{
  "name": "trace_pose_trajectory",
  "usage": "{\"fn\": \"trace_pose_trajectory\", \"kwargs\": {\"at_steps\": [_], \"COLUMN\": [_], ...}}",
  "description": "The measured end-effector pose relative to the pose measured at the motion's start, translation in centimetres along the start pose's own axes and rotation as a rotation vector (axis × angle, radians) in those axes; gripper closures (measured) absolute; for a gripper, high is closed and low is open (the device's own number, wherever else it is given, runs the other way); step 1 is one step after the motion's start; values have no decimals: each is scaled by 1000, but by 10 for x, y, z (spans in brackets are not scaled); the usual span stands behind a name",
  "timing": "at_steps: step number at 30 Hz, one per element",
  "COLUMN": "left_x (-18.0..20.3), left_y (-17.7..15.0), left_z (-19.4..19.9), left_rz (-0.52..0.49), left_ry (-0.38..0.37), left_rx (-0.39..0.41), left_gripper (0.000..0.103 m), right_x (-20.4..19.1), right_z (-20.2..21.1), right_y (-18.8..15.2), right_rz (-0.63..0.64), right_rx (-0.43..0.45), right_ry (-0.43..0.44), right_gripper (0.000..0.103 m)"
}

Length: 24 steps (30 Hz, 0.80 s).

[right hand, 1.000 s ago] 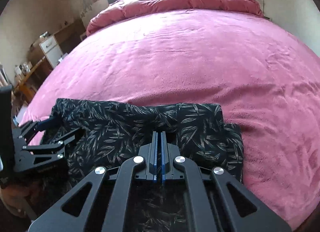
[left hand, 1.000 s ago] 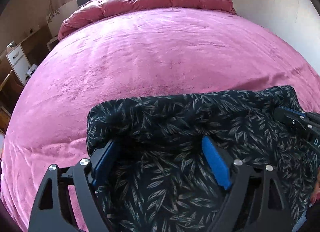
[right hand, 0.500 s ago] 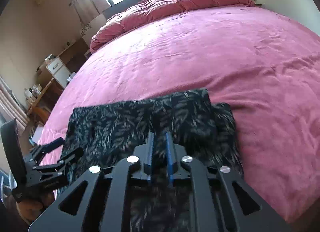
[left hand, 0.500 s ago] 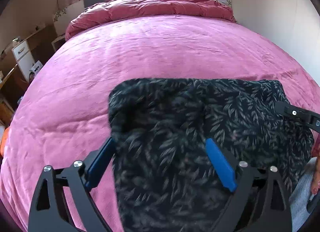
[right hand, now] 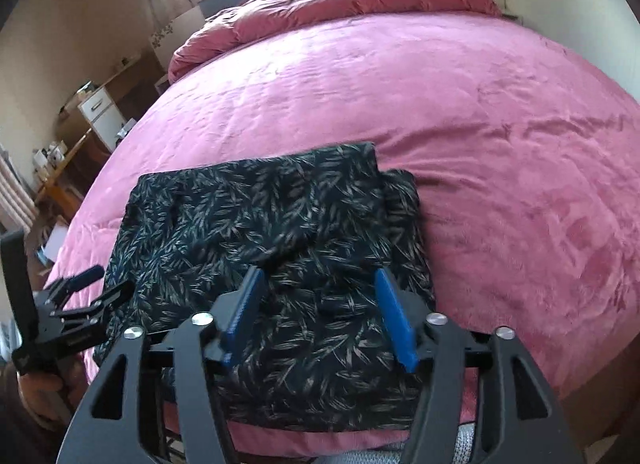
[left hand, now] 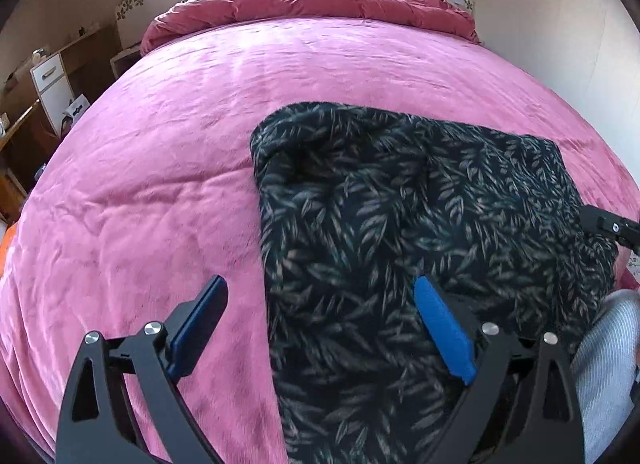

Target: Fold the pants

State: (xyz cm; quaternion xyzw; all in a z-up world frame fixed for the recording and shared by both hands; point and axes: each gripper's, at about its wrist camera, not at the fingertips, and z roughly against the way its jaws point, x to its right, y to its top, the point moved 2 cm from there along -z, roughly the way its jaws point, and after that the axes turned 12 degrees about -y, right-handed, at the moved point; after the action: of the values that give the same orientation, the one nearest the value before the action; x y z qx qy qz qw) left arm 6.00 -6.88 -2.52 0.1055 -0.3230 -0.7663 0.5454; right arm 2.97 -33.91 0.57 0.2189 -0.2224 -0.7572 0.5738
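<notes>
A bedroom seen from two hand-held grippers pointing down at a bed [left hand: 168, 152] covered by a pink plush blanket. At ten o'clock in both views a wooden desk with a white drawer unit [left hand: 50, 80] stands against the wall. At twelve o'clock a rumpled red duvet [left hand: 312, 4] lies under a window.

The left gripper [left hand: 320, 328] has its jaws spread nearly as wide as they go, holding nothing; one blue pad hangs over bare blanket, the other over cloth. The pants [left hand: 420, 224], dark with a pale leaf print, lie folded into a thick, roughly rectangular stack at the near edge of the bed, from six to three o'clock in the left view and centred in the right view.

The right gripper [right hand: 316, 312] sits above the stack with its jaws opening and about half spread; the cloth looks free of the pads, though blur makes this uncertain.

The fold appears just laid down. To finish it well, both grippers should lift clear without dragging the top layer, then press out the puckered ridge near the middle and square the offset layer along the right edge.
</notes>
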Motion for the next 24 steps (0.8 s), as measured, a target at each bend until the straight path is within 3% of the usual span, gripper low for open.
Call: {"fn": "trace_pose_trajectory", "kwargs": {"at_steps": [7,11,19,24], "left_x": [-1,0,-2,-3], "left_y": [-8,-13,-18,-19], "left_z": [4,6,6,6], "left_rz": [37,33,47,50], "left_ry": [-32,-30,-45,-55], "left_rx": [-14,-8,-12,-16], "left_gripper": [8,7,7,7], "right_x": [-1,11,25,28], "right_z": [-2,-1,-15,-25], "right_y": [1,1,3,9], "right_rz": [14,-45,-108,-70], "right_rx": [-9,-9,-99,-167], "right_ry": [1,-1,53,84], "right_gripper": [37,36,34,33]}}
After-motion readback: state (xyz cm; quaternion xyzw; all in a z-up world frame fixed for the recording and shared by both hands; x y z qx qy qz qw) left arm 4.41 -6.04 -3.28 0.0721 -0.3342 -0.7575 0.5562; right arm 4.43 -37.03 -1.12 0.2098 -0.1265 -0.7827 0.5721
